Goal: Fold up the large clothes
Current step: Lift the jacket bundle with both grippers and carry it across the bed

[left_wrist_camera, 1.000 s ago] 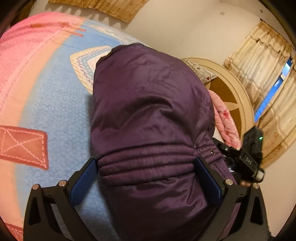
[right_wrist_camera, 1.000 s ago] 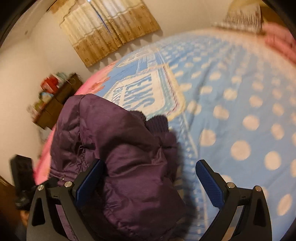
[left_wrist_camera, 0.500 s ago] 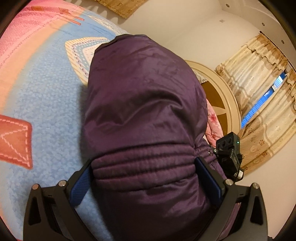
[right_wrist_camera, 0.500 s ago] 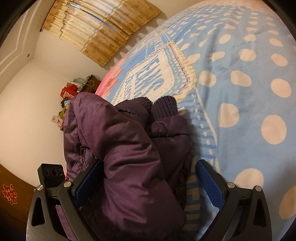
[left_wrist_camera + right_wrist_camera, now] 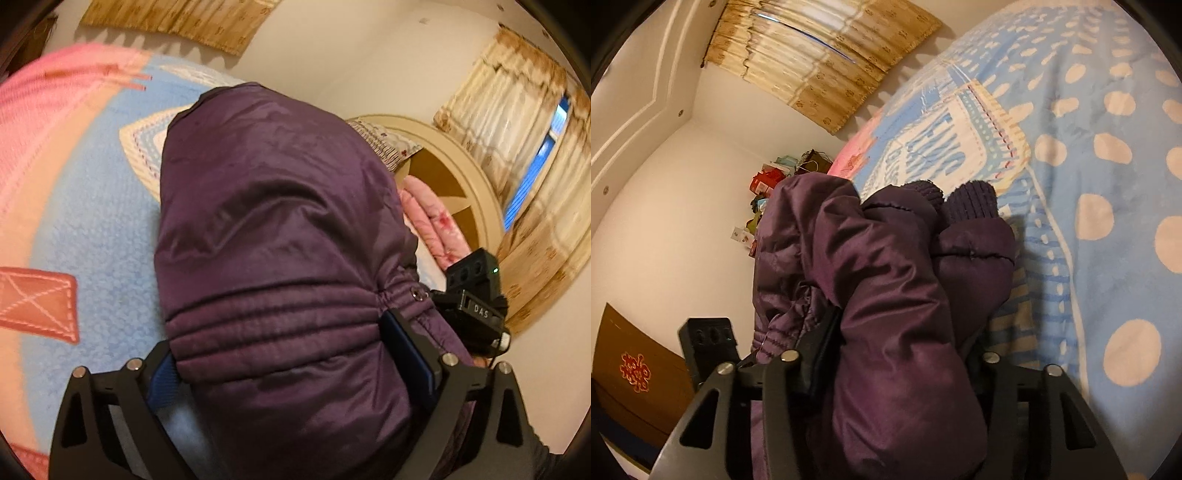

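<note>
Lying bunched on the blue patterned bedcover (image 5: 1108, 155), the purple padded jacket (image 5: 280, 229) sat between both tools, apparently so its folded bulk could be handled as one bundle. Right gripper (image 5: 901, 354) had just been closing and pinched a thick fold near the cuffs; left gripper (image 5: 291, 350) stood spread around the quilted hem, pads at its sides, grip uncertain. Both pointed forward and moderately downward.

My jaws carry blue pads (image 5: 402, 347) against a shiny dark purple jacket (image 5: 280, 236). Beneath lies a light blue blanket (image 5: 1108, 206) with cream dots, its edge pink, perhaps striped.
</note>
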`<state>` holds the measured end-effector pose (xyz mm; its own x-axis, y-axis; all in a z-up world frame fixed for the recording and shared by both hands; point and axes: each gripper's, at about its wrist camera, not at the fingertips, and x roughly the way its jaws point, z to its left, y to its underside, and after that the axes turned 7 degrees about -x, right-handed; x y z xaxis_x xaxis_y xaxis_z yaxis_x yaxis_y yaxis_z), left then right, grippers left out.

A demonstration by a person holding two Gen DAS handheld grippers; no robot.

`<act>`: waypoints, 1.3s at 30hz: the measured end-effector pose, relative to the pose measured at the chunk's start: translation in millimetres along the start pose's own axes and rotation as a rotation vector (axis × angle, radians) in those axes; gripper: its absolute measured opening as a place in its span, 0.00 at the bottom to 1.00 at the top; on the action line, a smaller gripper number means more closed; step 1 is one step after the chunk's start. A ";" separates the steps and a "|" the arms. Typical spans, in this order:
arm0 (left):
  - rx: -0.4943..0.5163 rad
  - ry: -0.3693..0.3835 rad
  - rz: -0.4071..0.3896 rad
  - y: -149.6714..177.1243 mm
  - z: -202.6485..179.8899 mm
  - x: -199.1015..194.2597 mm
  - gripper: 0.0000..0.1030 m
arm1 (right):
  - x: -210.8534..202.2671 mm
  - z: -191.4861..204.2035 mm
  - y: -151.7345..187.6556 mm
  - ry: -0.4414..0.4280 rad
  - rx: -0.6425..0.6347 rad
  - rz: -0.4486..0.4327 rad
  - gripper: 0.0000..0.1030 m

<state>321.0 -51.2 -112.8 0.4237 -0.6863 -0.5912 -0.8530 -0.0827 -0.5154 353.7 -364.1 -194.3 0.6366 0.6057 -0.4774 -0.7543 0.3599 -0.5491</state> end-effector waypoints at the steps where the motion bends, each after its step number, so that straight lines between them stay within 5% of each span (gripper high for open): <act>1: 0.009 -0.012 -0.004 1.2 -2.8 -1.6 0.96 | -0.8 2.4 1.7 -0.004 -0.002 -0.001 0.47; 18: 0.116 -0.150 -0.116 29.4 -31.9 -55.3 0.96 | -1.8 56.7 30.8 -0.164 -0.048 0.021 0.44; 39: 0.034 -0.343 -0.310 49.0 14.1 -160.1 0.96 | 112.7 195.2 61.5 -0.401 -0.159 0.199 0.44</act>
<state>215.6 64.8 -52.2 0.7382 -0.3541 -0.5742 -0.6622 -0.2181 -0.7169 347.7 -135.2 -148.0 0.3464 0.8893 -0.2986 -0.8014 0.1150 -0.5870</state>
